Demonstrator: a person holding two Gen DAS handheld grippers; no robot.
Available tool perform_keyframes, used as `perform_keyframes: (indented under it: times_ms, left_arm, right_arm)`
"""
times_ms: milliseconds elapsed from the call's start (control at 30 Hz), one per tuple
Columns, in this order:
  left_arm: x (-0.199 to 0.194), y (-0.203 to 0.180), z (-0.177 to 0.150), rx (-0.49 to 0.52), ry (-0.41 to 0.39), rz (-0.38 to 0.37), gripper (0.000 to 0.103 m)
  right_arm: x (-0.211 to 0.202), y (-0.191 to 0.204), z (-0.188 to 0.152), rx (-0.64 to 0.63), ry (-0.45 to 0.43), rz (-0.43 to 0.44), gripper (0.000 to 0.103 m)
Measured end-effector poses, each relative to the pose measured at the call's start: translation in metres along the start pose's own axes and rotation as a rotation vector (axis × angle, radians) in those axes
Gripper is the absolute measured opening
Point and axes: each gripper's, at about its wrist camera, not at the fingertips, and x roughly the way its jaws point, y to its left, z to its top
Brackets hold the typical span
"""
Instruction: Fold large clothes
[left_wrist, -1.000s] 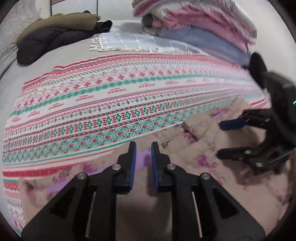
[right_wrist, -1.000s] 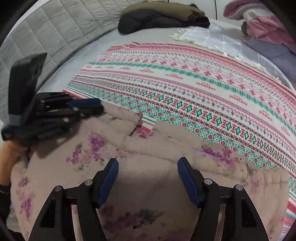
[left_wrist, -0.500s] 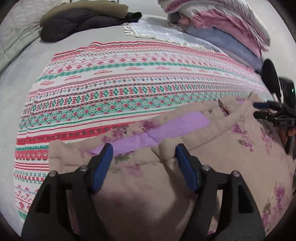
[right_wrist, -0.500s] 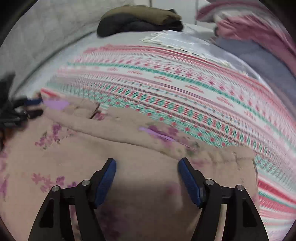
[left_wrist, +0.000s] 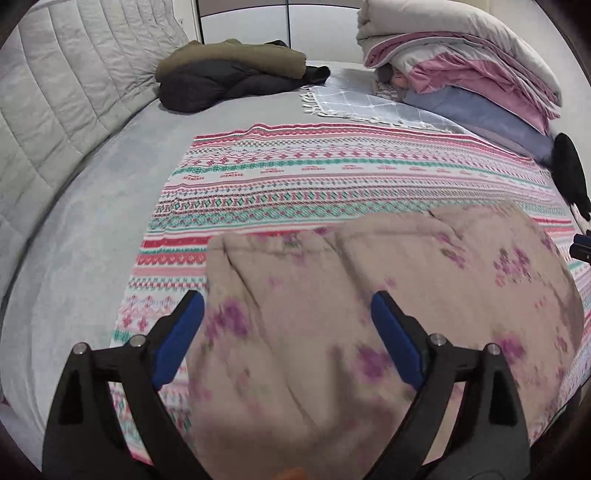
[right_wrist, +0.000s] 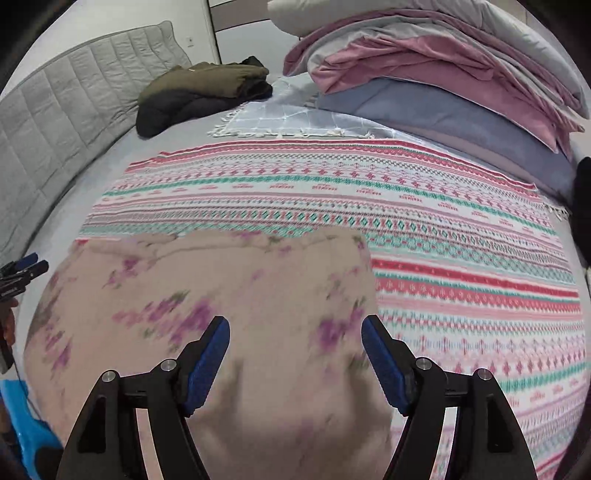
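On the striped blanket (left_wrist: 332, 177), near its front edge, lies the garment (left_wrist: 369, 295): a beige, fleecy piece with blurred purple flower prints, folded into a rounded, soft-edged block with a seam running down its middle. It sits below both grippers. The left gripper (left_wrist: 288, 332) has just been opening and now stands spread wide above the garment's left part, nothing between its blue pads (left_wrist: 177, 336). The right gripper (right_wrist: 295, 354) has also been opening; its jaws are apart over the garment's right half, the pads clear of the cloth.

The left view alone shows the garment's full left edge and the bare grey bed (left_wrist: 74, 258) beside the blanket. The right view alone shows the garment's right edge, a long run of blanket beyond it, and something blue plastic (right_wrist: 22, 435) at the lower left. Each view catches the other gripper as a dark shape at its edge.

The blanket is flat woven cloth in pink, red and teal bands. Behind it lies a grey fringed throw (right_wrist: 288, 122), then a dark jacket heap (left_wrist: 232, 77) with an olive top by the quilted headboard (left_wrist: 55, 110), and a tall stack of bedding (right_wrist: 443, 74), pink, grey and blue.
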Motion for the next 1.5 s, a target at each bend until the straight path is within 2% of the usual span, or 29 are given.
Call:
perform_keyframes:
  times_ms: [33,167,367,500,800,1200,1400,1500]
  left_arm:
    - [-0.007,-0.005,-0.006,0.007,0.005,0.009,0.099]
    - [-0.035,-0.030,-0.034,0.023,0.022,-0.003,0.102]
    - [-0.067,-0.061,-0.074,-0.004,0.027,-0.016,0.102]
    - [-0.087,-0.086,-0.095,-0.004,0.020,-0.001,0.102]
    - [-0.108,-0.125,-0.128,0.014,0.031,-0.008,0.102]
    - [-0.115,-0.139,-0.159,-0.053,0.051,0.000,0.102]
    - [-0.117,-0.145,-0.167,-0.067,0.045,0.015,0.102]
    - [-0.118,-0.147,-0.169,-0.079,0.041,0.015,0.102]
  right_arm:
    - [-0.011,0.008,-0.009,-0.009,0.004,-0.002,0.076]
    - [-0.040,0.042,-0.043,-0.066,-0.010,0.003,0.077]
    - [-0.065,0.067,-0.099,-0.048,-0.007,0.024,0.079]
    - [-0.079,0.077,-0.122,-0.059,-0.013,-0.019,0.079]
    - [-0.098,0.103,-0.155,-0.085,-0.007,-0.082,0.080]
    - [-0.111,0.114,-0.193,-0.021,-0.054,-0.129,0.081]
    - [-0.108,0.116,-0.201,-0.034,-0.061,-0.166,0.081]
    - [-0.107,0.112,-0.204,-0.023,-0.063,-0.153,0.081]
